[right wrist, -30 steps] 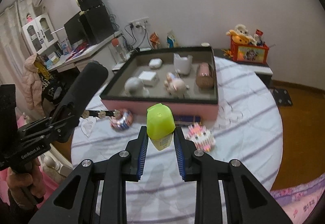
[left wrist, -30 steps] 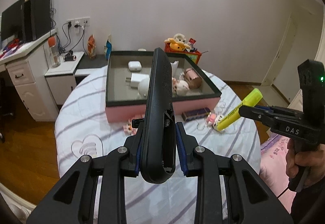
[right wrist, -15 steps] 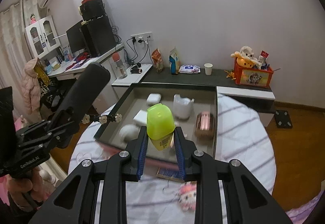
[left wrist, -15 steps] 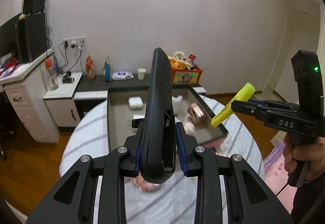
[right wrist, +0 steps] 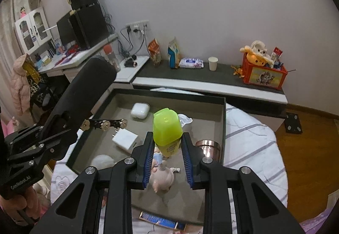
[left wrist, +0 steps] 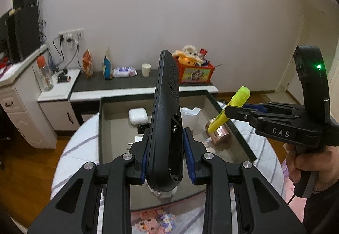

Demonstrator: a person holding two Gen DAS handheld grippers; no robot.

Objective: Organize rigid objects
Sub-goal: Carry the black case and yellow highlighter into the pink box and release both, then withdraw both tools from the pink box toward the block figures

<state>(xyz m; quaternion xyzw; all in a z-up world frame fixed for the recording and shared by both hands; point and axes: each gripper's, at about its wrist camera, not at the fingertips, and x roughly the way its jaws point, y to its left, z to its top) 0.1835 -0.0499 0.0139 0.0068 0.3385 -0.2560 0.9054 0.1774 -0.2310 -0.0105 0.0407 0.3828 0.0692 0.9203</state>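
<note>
My left gripper (left wrist: 166, 163) is shut on a black remote control (left wrist: 167, 111) with its battery bay open, held upright above the shallow tray (left wrist: 101, 123). It also shows in the right wrist view (right wrist: 61, 128). My right gripper (right wrist: 167, 154) is shut on a yellow-green highlighter (right wrist: 167, 130), held over the tray (right wrist: 223, 119); the highlighter also shows in the left wrist view (left wrist: 231, 111). Inside the tray lie a white earbud case (right wrist: 139, 110), a white charger (right wrist: 125, 138), a copper cylinder (right wrist: 208, 149) and a small doll (right wrist: 162, 176).
The tray sits on a round table with a striped white cloth (right wrist: 250, 134). A block toy (left wrist: 154, 221) and a dark flat object (right wrist: 161, 220) lie on the cloth in front of the tray. Behind stand a low cabinet (right wrist: 211, 83) and a red toy box (right wrist: 263, 77).
Both grippers have moved forward and lower over the tray with their objects still held; the tray now fills the space beneath the fingers.
</note>
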